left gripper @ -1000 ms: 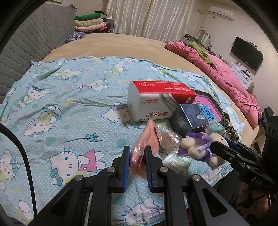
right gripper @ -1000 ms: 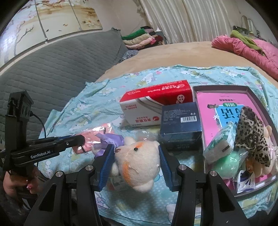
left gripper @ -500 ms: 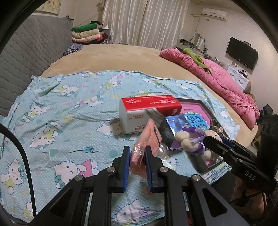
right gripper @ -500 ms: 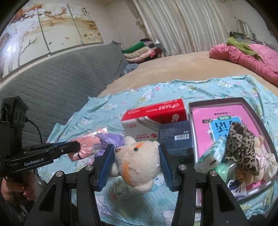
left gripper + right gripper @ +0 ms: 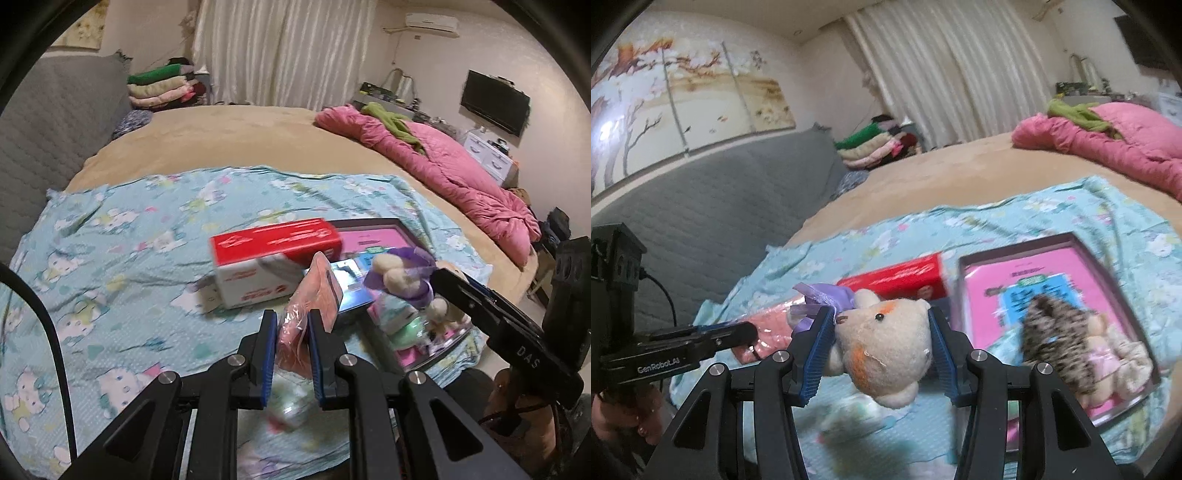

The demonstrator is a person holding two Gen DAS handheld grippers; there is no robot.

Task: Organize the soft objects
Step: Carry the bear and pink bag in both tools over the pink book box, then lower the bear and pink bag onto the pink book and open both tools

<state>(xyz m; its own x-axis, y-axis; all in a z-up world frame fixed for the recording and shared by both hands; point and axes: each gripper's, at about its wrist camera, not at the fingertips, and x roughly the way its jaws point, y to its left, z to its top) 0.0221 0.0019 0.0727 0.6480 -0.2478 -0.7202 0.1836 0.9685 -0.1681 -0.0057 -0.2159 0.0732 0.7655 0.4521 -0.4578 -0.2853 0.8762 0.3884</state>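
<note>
Both grippers are up off the bed now, higher than a second ago! The left gripper (image 5: 291, 347) stays clamped narrow on the crinkly clear bag of salmon-pink fabric (image 5: 308, 302), which hangs in the air in front of the red-and-white cardboard box (image 5: 275, 254). The right gripper (image 5: 881, 350) keeps its blue pads squeezed on the cream plush bear with orange patches and a purple bow (image 5: 882, 343), lifted clear of the pale blue cartoon-cat sheet (image 5: 1052, 218). The box has dropped lower and farther away in both views. Right of the box, the dark-rimmed tray with pink printed lining (image 5: 1067, 266) holds a leopard-print plush (image 5: 1056, 332), unmoved.
</note>
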